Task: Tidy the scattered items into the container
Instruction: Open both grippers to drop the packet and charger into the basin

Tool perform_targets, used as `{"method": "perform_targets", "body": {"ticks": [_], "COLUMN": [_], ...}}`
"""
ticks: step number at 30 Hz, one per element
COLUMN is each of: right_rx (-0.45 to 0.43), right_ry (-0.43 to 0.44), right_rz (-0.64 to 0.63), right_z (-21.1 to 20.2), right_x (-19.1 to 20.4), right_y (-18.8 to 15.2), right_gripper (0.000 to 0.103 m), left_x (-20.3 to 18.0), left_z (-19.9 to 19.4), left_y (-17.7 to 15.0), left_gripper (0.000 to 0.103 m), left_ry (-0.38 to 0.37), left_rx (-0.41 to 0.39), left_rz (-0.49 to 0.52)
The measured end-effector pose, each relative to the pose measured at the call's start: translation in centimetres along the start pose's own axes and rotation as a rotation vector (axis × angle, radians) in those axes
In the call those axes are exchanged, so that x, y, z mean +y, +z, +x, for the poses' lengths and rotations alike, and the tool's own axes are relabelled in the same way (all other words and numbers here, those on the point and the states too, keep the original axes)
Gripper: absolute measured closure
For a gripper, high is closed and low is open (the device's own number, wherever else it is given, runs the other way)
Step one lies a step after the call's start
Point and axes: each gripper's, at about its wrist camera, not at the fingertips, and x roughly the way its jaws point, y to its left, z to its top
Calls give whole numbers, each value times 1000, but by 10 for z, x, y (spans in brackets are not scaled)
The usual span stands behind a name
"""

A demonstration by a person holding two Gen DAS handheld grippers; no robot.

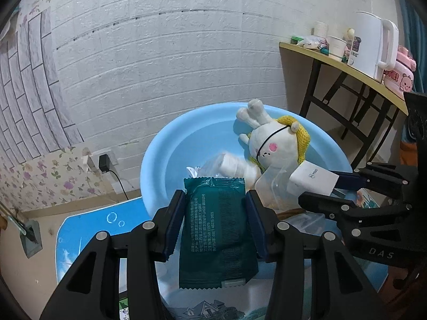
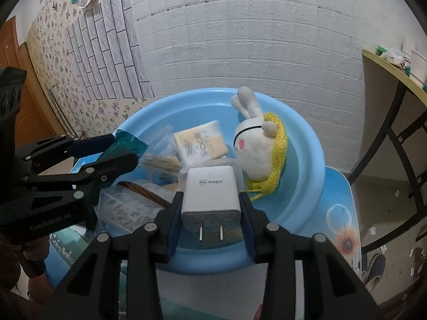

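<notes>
Packet [image 1: 218,229], dark green, sat squeezed between the two pads of the left tongs [image 1: 216,221], just over the near rim of the blue bowl [image 1: 170,144]. Its far end poked past the tips. The right tongs [image 2: 210,216] pinched a white plug [image 2: 210,194] by its sides, prongs pointing near, also over the bowl. Both tongs tilted down toward the bowl, side by side and close. A white bunny [image 2: 256,149] with a yellow hat lay at the far right of the bowl, next to a tan pack [image 2: 200,144].
</notes>
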Motion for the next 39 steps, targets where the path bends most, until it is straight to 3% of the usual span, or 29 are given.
{"method": "perform_targets", "body": {"ticks": [11, 23, 39], "right_rx": [23, 9, -6], "right_ry": [-2, -25, -36], "right_rz": [-4, 22, 24], "right_z": [3, -18, -53], "right_x": [2, 1, 21], "right_y": [0, -6, -30], "right_gripper": [63, 63, 63], "left_x": [7, 15, 41], "left_z": [-1, -32, -78], "left_y": [-4, -15, -67], "left_gripper": [55, 52, 50], "left_ry": [-1, 21, 74], "left_rx": [9, -23, -19], "left_rz": [-39, -69, -157]}}
